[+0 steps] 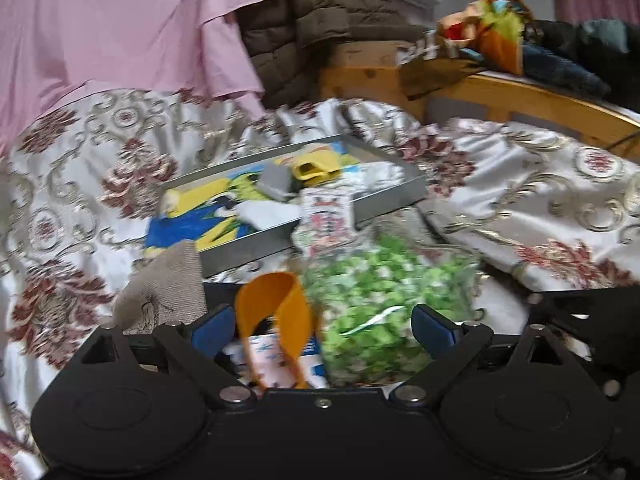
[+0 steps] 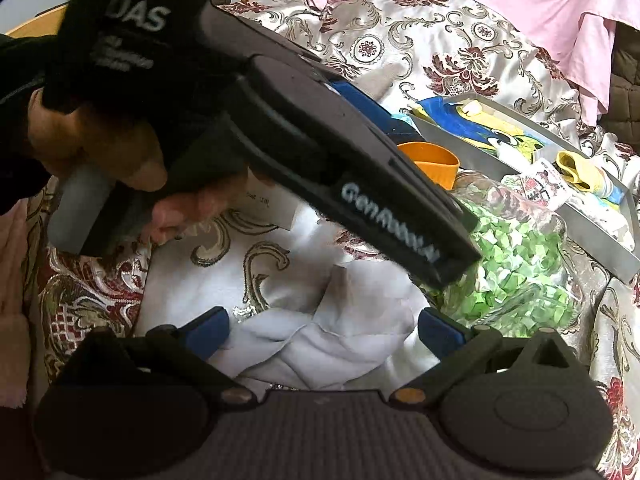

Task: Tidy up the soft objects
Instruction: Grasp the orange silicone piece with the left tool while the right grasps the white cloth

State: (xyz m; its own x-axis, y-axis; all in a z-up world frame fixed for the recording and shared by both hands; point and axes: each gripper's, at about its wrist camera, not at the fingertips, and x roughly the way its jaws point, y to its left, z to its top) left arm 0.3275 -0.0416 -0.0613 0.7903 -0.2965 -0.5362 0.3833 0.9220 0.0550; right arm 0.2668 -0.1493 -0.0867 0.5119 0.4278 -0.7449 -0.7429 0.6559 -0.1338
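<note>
Left gripper [image 1: 322,326] angled over orange cup [image 1: 276,304], jaws apart

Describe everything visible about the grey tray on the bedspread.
The grey tray is shallow, rectangular and metal-looking, with low upright walls. It rests slightly tilted on the floral bedspread. Inside lie a blue-and-yellow cartoon cloth, a yellow item, a grey piece and white fabrics. A patterned packet overlaps its near rim.

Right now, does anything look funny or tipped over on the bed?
Yes. The glass jar of green bits lies on its side on the flowery bedspread, beside the grey tray, instead of standing up. Nothing looks spilled from it, though.
</note>
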